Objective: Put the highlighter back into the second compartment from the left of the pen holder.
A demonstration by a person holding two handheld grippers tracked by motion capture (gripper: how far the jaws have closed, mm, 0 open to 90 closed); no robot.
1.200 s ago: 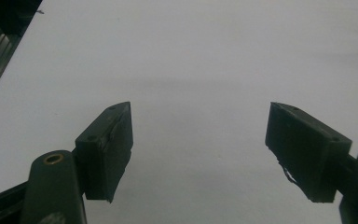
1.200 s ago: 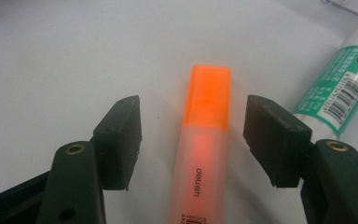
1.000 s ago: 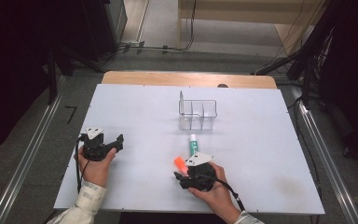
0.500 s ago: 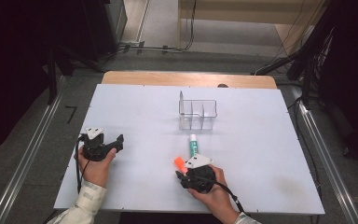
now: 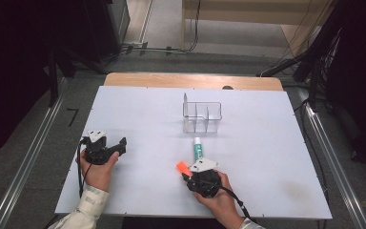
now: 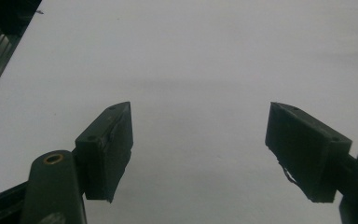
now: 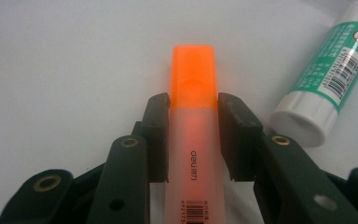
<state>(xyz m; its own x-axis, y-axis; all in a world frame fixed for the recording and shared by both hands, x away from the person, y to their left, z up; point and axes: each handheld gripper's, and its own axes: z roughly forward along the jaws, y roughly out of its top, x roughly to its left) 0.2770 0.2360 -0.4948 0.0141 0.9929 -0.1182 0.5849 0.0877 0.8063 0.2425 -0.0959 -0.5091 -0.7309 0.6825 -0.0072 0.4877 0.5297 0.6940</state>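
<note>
Your right claw (image 7: 193, 116) is closest to you, low on the white tabletop (image 5: 143, 109), and its two black jaws have just been closing in on the orange highlighter pen with the bright orange cap (image 7: 193, 135). In the right gripper view the pen lies flat on the tabletop, straight between the jaws; the left pad (image 7: 158, 135) sits against the pen's side and the right pad looks to be touching too, so the claw is clamped on the pen. The orange cap sticks out past the jaw tips, pointing away from you. In the high view you can see that cap (image 5: 182, 167) just left of the grey plate on your right claw (image 5: 201, 175). Just beside the pen, on its right, lies the green and white glue stick with the white cap (image 7: 328, 91), tilted, not touching the pen. Over on the left, your left claw (image 6: 198, 149) rests near the left edge of the tabletop, with its jaws wide apart and only bare tabletop between them. Farther back, past the glue stick (image 5: 198, 149), stands the clear plastic organizer box with small compartments (image 5: 201, 117), well apart from both claws.
</note>
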